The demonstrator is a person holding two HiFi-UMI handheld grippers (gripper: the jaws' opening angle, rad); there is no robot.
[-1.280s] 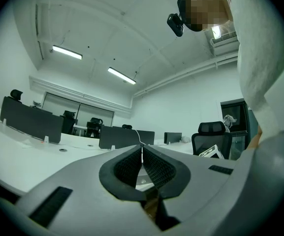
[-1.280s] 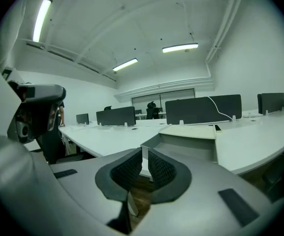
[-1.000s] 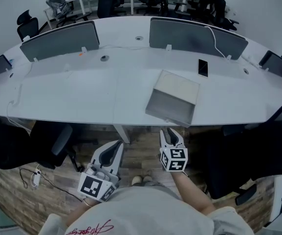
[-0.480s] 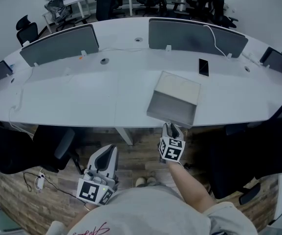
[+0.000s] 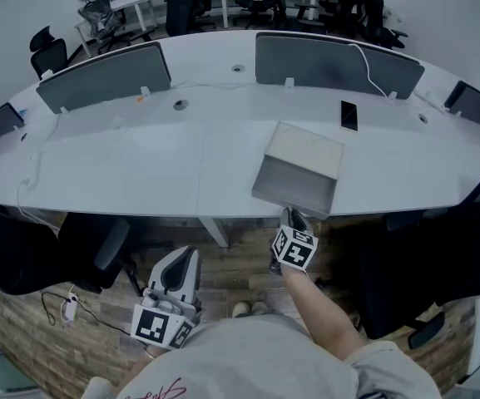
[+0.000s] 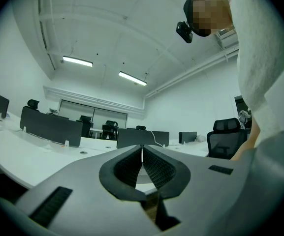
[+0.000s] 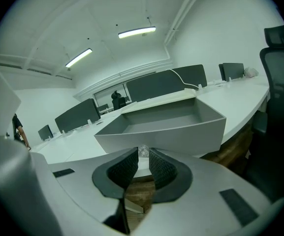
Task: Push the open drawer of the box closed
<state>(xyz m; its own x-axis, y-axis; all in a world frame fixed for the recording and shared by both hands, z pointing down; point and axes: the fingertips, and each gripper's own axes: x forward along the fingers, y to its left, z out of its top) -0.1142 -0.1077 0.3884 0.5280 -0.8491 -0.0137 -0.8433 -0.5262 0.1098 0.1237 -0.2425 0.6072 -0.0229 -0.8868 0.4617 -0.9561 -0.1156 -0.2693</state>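
Observation:
A grey box [image 5: 306, 150] sits on the white desk [image 5: 140, 169], its open drawer [image 5: 293, 185] pulled out past the desk's near edge. My right gripper [image 5: 293, 217] is at the drawer's front wall. In the right gripper view the empty drawer [image 7: 166, 119] fills the middle, and a small clear knob [image 7: 142, 151] on its front sits right at the tips of my right gripper [image 7: 142, 155], filling the narrow gap between them. My left gripper [image 5: 185, 258] hangs low over the floor, left of the drawer; in its own view the left gripper [image 6: 142, 154] is shut with nothing in it.
A black phone [image 5: 348, 115] lies on the desk behind the box. Grey partitions [image 5: 102, 77] line the desk's far side. Black office chairs stand under the desk at the right [image 5: 439, 256] and left [image 5: 90, 243]. A cable [image 5: 65, 302] lies on the wooden floor.
My right gripper has moved forward from below the desk edge up to the drawer's front. My left gripper dropped back slightly, then held still. The drawer has not visibly moved.

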